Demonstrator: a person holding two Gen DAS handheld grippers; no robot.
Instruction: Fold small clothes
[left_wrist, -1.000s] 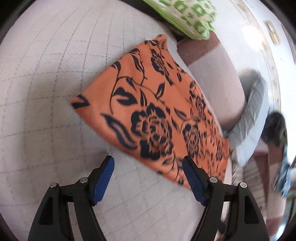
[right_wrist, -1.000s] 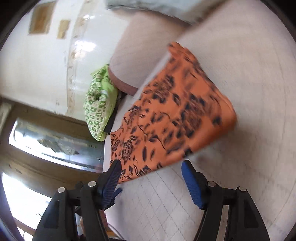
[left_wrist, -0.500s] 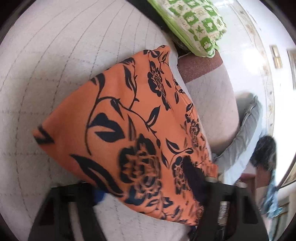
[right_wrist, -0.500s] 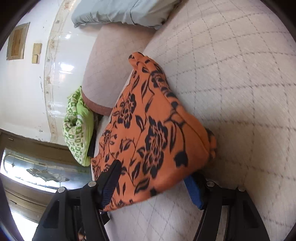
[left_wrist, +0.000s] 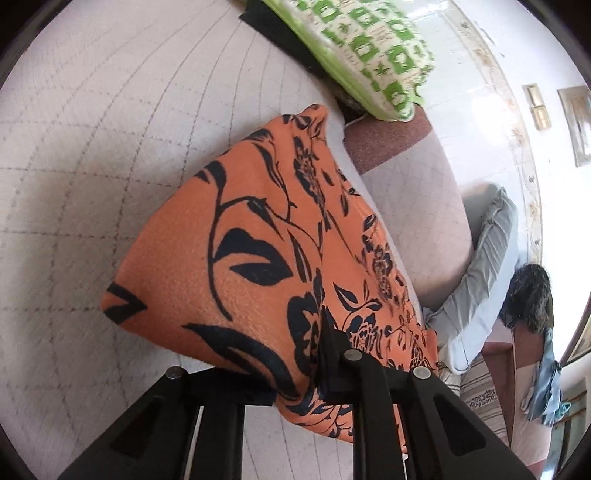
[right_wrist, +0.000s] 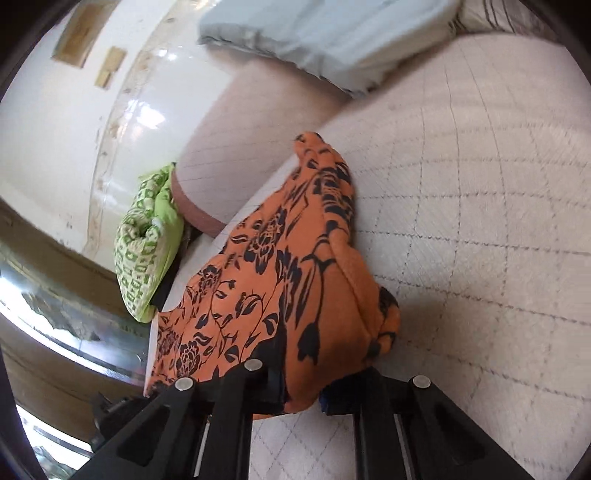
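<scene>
An orange garment with a black flower print (left_wrist: 258, 254) lies folded on a pale quilted cushion (left_wrist: 81, 184). My left gripper (left_wrist: 295, 373) is shut on its near edge; the cloth bunches between the fingers and covers the left one. In the right wrist view the same garment (right_wrist: 295, 280) lies on the cushion (right_wrist: 480, 240), and my right gripper (right_wrist: 301, 391) is shut on its near corner, with the cloth puffed up between the fingers.
A green and white patterned pillow (left_wrist: 369, 48) lies at the cushion's far end, also in the right wrist view (right_wrist: 147, 236). A grey-blue pillow (left_wrist: 484, 266) and the sofa back (left_wrist: 413, 206) run along the garment's far side. Blue cloth (left_wrist: 543, 387) hangs beyond.
Both grippers moved in onto the garment and closed on it. One second ago both were open and short of the cloth; now each pinches an edge.
</scene>
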